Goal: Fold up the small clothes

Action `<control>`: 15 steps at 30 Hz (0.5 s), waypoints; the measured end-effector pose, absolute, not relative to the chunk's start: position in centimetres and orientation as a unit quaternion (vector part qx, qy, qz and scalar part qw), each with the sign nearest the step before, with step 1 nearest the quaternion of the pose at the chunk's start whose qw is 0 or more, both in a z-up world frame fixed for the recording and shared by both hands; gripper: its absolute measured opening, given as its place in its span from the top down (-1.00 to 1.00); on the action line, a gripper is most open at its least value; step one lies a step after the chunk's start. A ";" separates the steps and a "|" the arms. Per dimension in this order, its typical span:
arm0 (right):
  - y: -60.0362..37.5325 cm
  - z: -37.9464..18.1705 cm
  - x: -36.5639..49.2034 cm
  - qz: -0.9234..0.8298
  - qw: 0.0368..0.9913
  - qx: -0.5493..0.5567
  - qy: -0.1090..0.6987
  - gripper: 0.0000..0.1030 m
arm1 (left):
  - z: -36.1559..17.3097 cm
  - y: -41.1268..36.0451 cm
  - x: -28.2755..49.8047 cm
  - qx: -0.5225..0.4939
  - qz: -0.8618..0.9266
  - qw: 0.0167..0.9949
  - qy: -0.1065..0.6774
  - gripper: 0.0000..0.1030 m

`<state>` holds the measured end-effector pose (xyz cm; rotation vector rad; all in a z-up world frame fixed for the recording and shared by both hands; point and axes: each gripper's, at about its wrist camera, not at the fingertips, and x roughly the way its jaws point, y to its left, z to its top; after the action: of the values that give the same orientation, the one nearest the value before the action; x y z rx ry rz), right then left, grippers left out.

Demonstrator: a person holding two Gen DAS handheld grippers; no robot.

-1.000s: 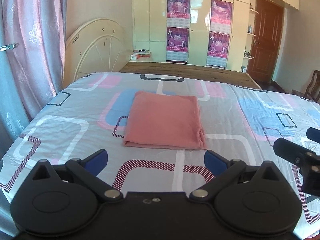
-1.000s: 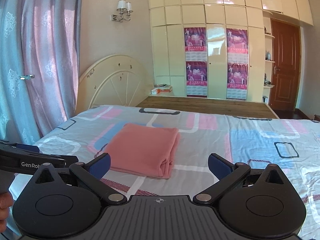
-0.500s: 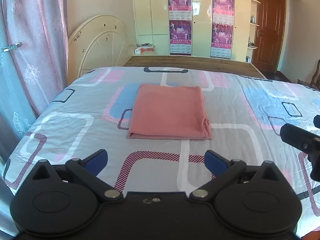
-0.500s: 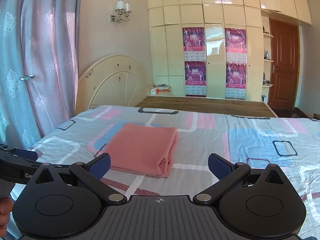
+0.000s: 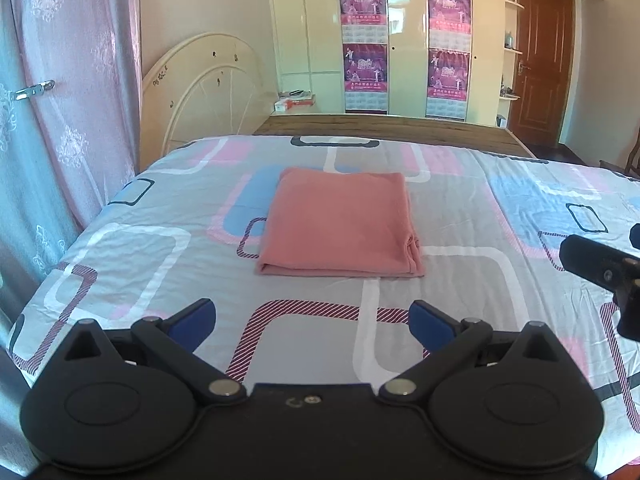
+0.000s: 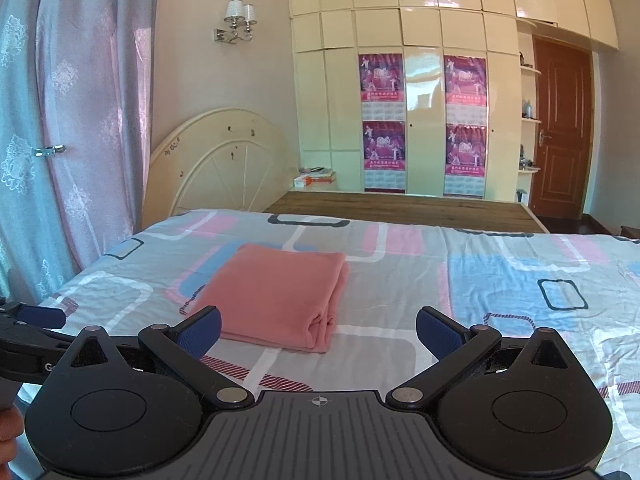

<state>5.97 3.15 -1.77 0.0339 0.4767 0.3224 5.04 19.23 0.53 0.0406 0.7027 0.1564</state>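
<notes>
A salmon-pink garment (image 5: 338, 224) lies folded into a neat rectangle on the patterned bed sheet (image 5: 460, 280); it also shows in the right wrist view (image 6: 280, 296), with its stacked folded edges at the near right corner. My left gripper (image 5: 312, 320) is open and empty, held above the sheet short of the garment's near edge. My right gripper (image 6: 318, 330) is open and empty, near the garment's near right corner. The right gripper's body shows at the right edge of the left wrist view (image 5: 600, 268).
The bed sheet (image 6: 500, 280) spreads wide to the right. A cream headboard (image 5: 208, 88) and pink curtain (image 5: 80, 80) stand at the left. A wooden board (image 5: 384, 130), wardrobe with posters (image 5: 404, 40) and brown door (image 5: 540, 56) are beyond the bed.
Both grippers have drawn back and risen slightly from the garment, so more of the room shows. The garment has not moved. Both stay open.
</notes>
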 end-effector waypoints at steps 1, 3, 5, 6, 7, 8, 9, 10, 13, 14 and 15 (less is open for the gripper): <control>3.1 -1.8 6.0 0.157 0.959 0.017 0.235 -0.99 | 0.6 19.2 5.0 0.022 0.077 0.936 0.342 -0.99; 3.0 -1.9 6.1 0.154 0.959 0.017 0.238 -0.99 | 0.6 19.2 5.0 0.023 0.079 0.937 0.340 -0.99; 2.9 -1.9 6.3 0.153 0.958 0.018 0.240 -0.99 | 0.6 19.2 5.1 0.018 0.075 0.937 0.342 -0.99; 2.9 -2.0 6.3 0.153 0.958 0.018 0.241 -0.99 | 0.6 19.3 5.1 0.017 0.076 0.936 0.342 -0.99; 3.0 -2.0 6.4 0.153 0.958 0.018 0.241 -0.99 | 0.5 19.2 5.2 0.017 0.076 0.936 0.344 -0.99; 3.0 -2.0 6.4 0.153 0.958 0.018 0.242 -0.99 | 0.5 19.2 5.2 0.019 0.076 0.935 0.345 -0.99; 3.0 -2.0 6.4 0.153 0.958 0.018 0.242 -0.99 | 0.4 19.2 5.2 0.019 0.076 0.935 0.346 -0.99; 3.1 -2.0 6.5 0.154 0.958 0.019 0.242 -0.99 | 0.4 19.2 5.2 0.020 0.077 0.935 0.346 -0.99; 3.2 -1.9 6.7 0.154 0.957 0.020 0.243 -0.99 | 0.3 19.2 5.4 0.019 0.076 0.934 0.349 -0.99; 3.2 -2.0 6.8 0.155 0.957 0.020 0.244 -0.99 | 0.3 19.3 5.5 0.018 0.076 0.933 0.350 -0.99; 3.2 -2.0 6.8 0.155 0.957 0.021 0.244 -0.99 | 0.3 19.4 5.5 0.018 0.076 0.933 0.351 -0.99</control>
<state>6.81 3.21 -1.97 0.0418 0.4960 0.3151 5.55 19.39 0.28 0.0364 0.7185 0.1559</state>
